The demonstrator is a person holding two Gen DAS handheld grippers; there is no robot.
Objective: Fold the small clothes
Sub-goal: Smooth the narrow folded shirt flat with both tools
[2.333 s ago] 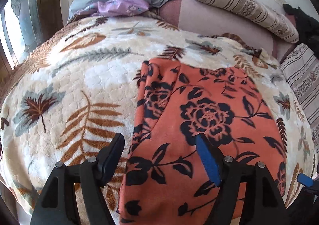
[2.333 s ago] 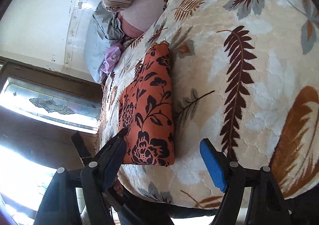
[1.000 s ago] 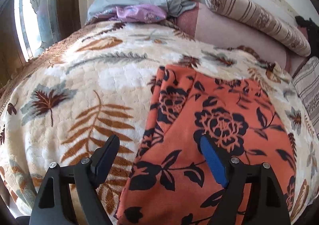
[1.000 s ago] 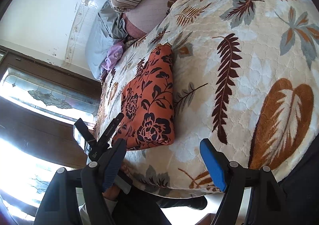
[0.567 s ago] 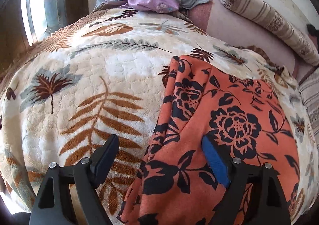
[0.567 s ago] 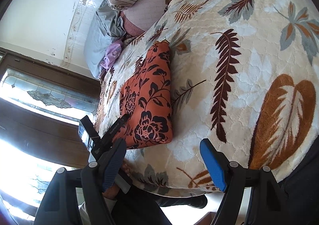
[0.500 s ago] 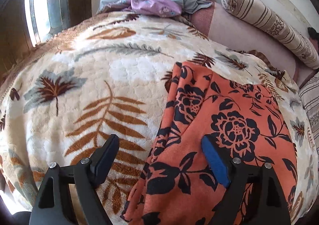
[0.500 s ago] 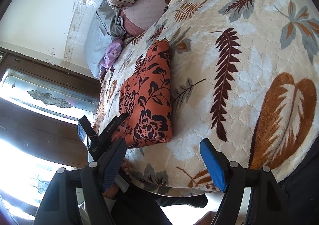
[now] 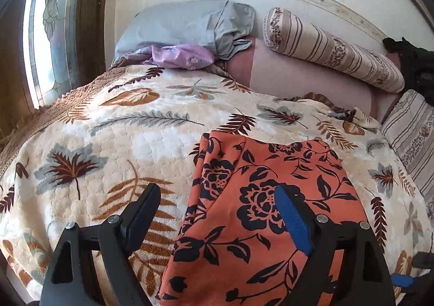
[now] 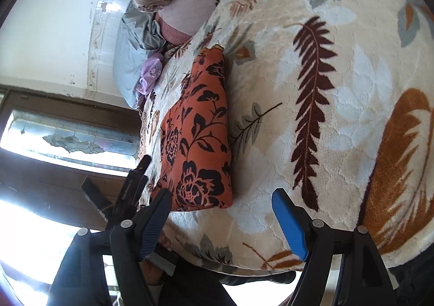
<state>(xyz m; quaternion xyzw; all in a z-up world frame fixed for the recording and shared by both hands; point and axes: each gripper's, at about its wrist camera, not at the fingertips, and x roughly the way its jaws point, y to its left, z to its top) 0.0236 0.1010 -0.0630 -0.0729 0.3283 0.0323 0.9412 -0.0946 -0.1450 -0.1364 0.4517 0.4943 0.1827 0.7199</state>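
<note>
Leaf-print blanket [image 9: 114,143] carries the orange floral garment [image 9: 260,197] near its front edge. Both the left gripper [image 9: 214,213] and right gripper [image 10: 221,213] gape, holding nothing; pinching the 2 near corners together would likely keep the fold square.

A leaf-print blanket [image 9: 114,143] covers the bed; grey pillow [image 9: 184,26], purple cloth [image 9: 181,56], striped bolster [image 9: 331,48] by the wall.

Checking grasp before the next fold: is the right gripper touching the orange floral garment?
Apart. The right wrist view shows the right gripper open, bare blanket between its fingers, garment lying clear.
</note>
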